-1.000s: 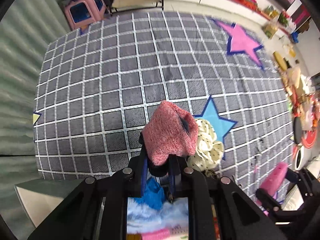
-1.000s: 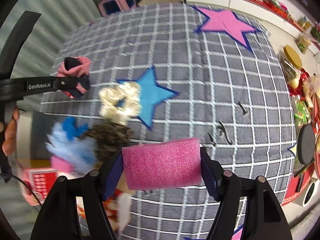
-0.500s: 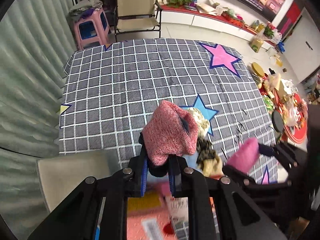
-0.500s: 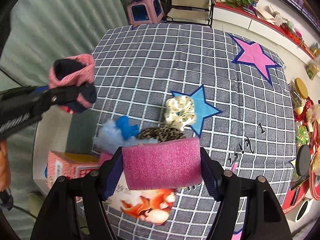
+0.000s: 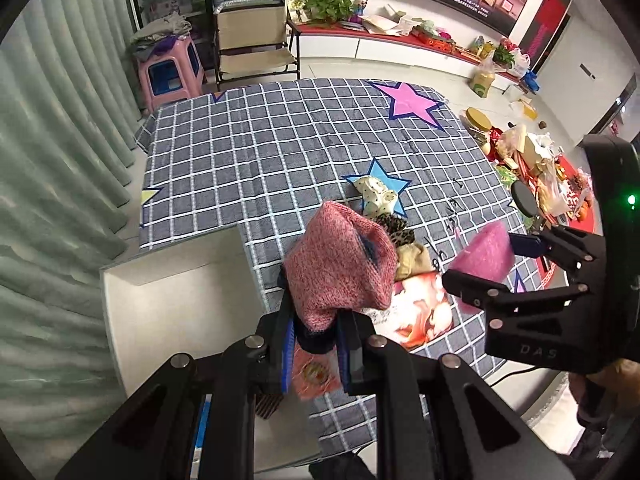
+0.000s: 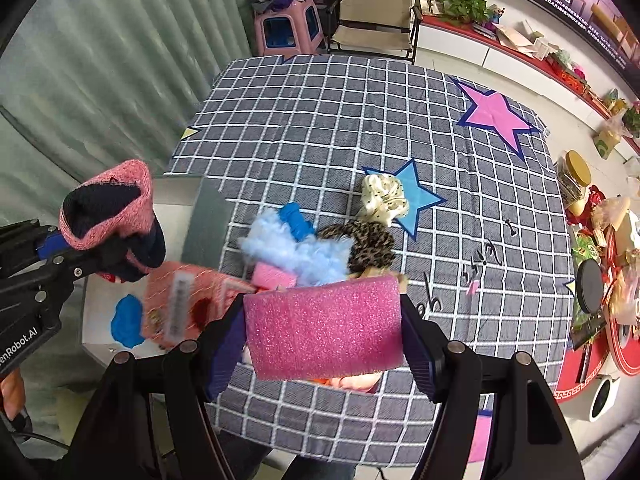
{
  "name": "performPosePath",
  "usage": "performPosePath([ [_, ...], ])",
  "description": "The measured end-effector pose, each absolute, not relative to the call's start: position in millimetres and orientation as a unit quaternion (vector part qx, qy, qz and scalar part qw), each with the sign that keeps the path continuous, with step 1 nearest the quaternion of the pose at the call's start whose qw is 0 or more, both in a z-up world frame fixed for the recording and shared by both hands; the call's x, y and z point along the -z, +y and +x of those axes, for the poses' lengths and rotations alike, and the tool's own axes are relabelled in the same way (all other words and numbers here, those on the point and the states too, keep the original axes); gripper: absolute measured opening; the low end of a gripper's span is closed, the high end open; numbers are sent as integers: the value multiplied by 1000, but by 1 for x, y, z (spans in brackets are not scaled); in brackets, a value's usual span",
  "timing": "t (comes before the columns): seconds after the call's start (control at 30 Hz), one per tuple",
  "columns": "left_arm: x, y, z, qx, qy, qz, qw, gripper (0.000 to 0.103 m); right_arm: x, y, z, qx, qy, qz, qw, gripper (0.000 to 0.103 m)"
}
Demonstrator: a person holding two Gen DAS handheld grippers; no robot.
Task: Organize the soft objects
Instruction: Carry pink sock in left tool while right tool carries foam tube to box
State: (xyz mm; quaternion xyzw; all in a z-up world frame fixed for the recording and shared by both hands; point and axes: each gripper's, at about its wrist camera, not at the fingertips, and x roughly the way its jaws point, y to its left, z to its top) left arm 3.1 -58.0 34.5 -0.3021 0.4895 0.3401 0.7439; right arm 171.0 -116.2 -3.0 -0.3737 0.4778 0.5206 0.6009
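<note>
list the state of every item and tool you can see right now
left tool: shut on the pink knit sock, held up
right tool: shut on the pink sponge, held up
cream scrunchie: lying on the blue star
leopard scrunchie: lying on the checked cloth
blue fluffy item: lying in the pile

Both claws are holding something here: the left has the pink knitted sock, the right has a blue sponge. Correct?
Not quite. The right claw is shut on a pink sponge, not a blue one, as the right wrist view shows. The left claw does hold the pink knitted sock.
</note>
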Motion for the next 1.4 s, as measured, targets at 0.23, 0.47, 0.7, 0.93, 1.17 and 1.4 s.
performPosePath([
  [0.23,-42,-71,-31,-358,479,-296,745,19,-14,-127,133,-530,472,-367,601,72],
  [0.47,-41,-78,-65,-379,472,-294,739,19,-26,-123,91,-554,446,-380,591,72],
  [0.7,-39,-80,-94,-404,461,-301,730,19,-31,-111,59,-574,425,-398,576,72],
  [0.93,-33,-82,-121,-430,454,-312,715,19,-26,-100,27,-591,407,-430,548,72],
  [1.17,-25,-84,-142,-445,448,-326,703,19,-26,-92,4,-606,385,-455,527,72],
  [1.4,-20,-84,-149,-449,447,-331,699,19,-25,-89,-5,-611,374,-468,517,72],
])
